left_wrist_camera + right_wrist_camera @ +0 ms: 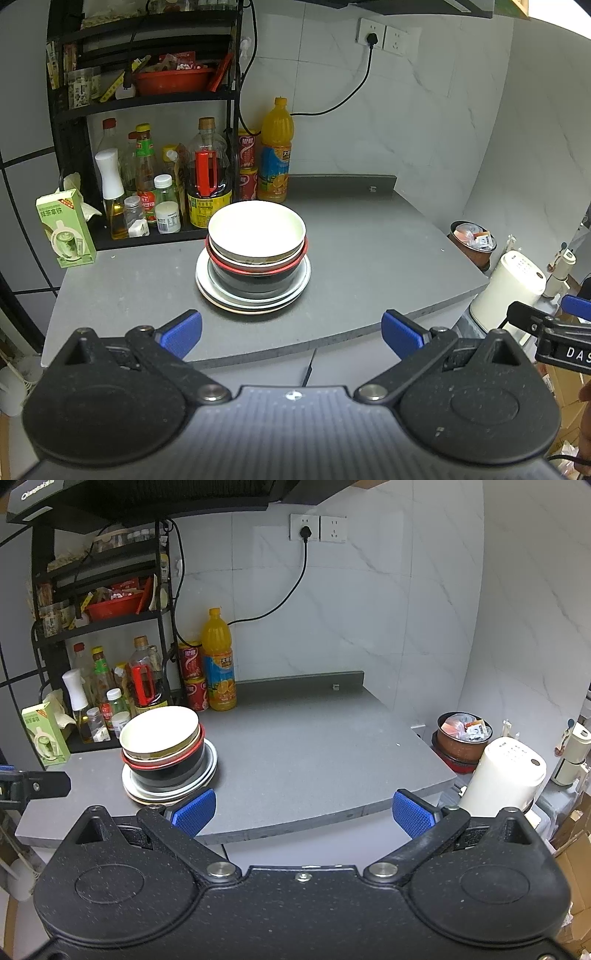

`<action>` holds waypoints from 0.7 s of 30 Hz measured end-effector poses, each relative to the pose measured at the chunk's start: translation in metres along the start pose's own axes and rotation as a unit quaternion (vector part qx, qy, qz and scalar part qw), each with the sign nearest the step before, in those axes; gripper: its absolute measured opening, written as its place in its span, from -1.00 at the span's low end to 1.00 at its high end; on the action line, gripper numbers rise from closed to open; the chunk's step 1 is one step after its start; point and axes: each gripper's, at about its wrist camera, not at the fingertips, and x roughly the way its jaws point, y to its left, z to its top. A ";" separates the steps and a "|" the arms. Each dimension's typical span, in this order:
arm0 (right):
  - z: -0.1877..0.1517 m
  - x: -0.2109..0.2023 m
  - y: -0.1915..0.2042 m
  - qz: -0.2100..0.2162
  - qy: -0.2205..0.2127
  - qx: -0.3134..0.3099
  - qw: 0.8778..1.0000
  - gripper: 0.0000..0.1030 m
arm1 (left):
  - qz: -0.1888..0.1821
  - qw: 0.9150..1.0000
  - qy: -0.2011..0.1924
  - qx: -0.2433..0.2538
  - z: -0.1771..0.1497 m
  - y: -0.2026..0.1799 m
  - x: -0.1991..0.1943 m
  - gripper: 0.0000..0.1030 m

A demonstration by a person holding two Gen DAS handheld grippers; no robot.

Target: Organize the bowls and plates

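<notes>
White ceramic bowl (256,229) atop stack, dead ahead of spread-wide left gripper (291,332): fragile, slippery; pinch rim. Right gripper (303,810) agape.

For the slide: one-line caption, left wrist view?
Open left claw faces nested bowls stacked on plates on the grey countertop.

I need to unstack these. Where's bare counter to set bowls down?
The grey countertop is bare right of the stack topped by a white bowl, out to its right edge and back to the orange juice bottle. The left is crowded: black condiment rack, green carton.
</notes>
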 end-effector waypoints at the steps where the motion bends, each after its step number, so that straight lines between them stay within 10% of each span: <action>1: 0.000 -0.001 0.000 0.000 0.000 0.000 1.000 1.00 | 0.000 1.000 0.000 0.000 -0.001 0.000 -0.001 0.99; 21: -0.004 -0.007 0.000 0.003 -0.003 0.001 1.000 1.00 | 0.004 1.000 0.004 0.007 -0.007 -0.004 -0.010 0.99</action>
